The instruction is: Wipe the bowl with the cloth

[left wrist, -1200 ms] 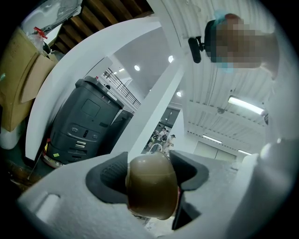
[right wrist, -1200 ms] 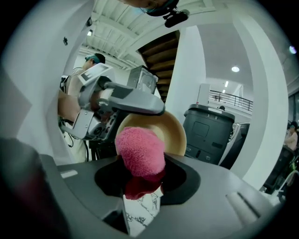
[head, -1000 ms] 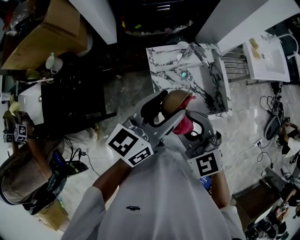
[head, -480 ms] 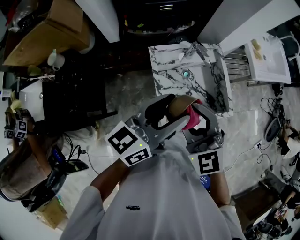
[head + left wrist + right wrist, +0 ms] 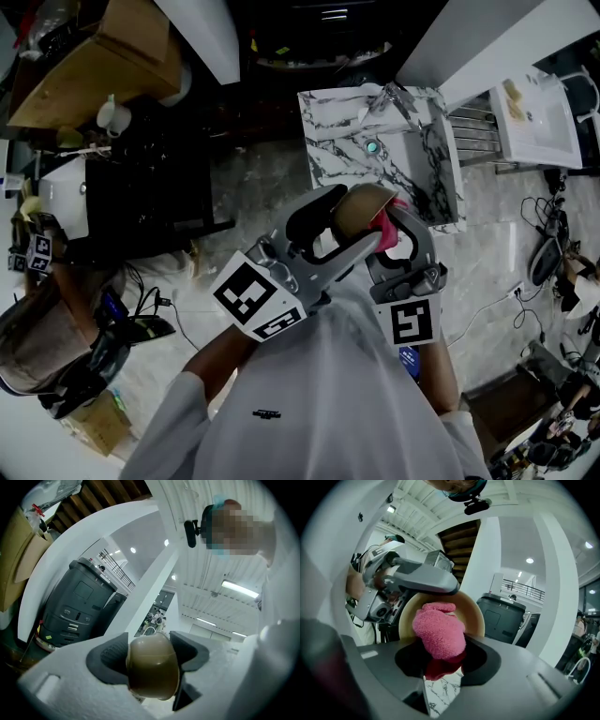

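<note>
The left gripper [image 5: 151,656] is clamped on the brown bowl [image 5: 153,672], with a dark pad tight against each side. The bowl is held up in the air in front of the person's chest, and it is tipped so its hollow faces the right gripper [image 5: 440,662]. That one is closed on a pink cloth [image 5: 438,632] — the fluffy wad sticks out past the jaws and sits in the bowl's hollow. Lower down, past both grippers, stands a marble sink [image 5: 420,187].
</note>
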A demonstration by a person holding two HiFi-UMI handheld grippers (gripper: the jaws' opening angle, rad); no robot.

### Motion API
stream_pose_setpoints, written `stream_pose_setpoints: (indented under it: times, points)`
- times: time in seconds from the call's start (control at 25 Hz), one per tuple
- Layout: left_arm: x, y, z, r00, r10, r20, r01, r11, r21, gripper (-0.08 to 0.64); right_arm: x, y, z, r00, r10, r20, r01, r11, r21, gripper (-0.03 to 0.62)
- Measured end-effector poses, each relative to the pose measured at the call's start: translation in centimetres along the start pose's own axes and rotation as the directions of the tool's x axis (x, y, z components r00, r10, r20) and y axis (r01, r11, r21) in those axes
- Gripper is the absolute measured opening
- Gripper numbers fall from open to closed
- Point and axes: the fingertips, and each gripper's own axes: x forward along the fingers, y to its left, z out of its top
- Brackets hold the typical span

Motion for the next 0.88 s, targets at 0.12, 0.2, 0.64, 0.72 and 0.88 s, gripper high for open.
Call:
stream_pose_setpoints:
  times: [0.12,0.2,0.64,0.72,0.88]
  points:
    - [0.2,0.1,-0.3,1.0,0.001,-0.009,-0.001,1.0,-0.004,0.285,-0.3,1.2,0.0,0.998,0.058,0.012,-0.058,0.998,-0.028,0.152]
    - [0.4,0.1,-0.6,1.0,0.003,-0.016,-0.003,1.0,-0.013,0.285,-0.7,2.0,0.3,0.993,0.114,0.044,-0.112,0.993,-0.04,0.151]
    - [0.6,-0.3,-1.4,0.999,-0.049,-0.004,0.049,0.993,-0.105,0.284,-1.3,0.0,2.2,0.979,0.063,0.192,-0.074,0.996,0.05,0.152]
    - [0.4,-0.1,-1.4,0.999,-0.038,-0.003,0.037,0.994,-0.099,0.284,-1.0,-0.8,2.2,0.984,0.023,0.178,-0.029,0.999,0.031,0.153]
    - [-0.1,0.5,-1.3,1.0,0.002,0.012,-0.001,0.997,-0.074,0.285,-0.2,-1.4,1.4,0.994,0.018,0.107,-0.02,1.0,0.015,0.153]
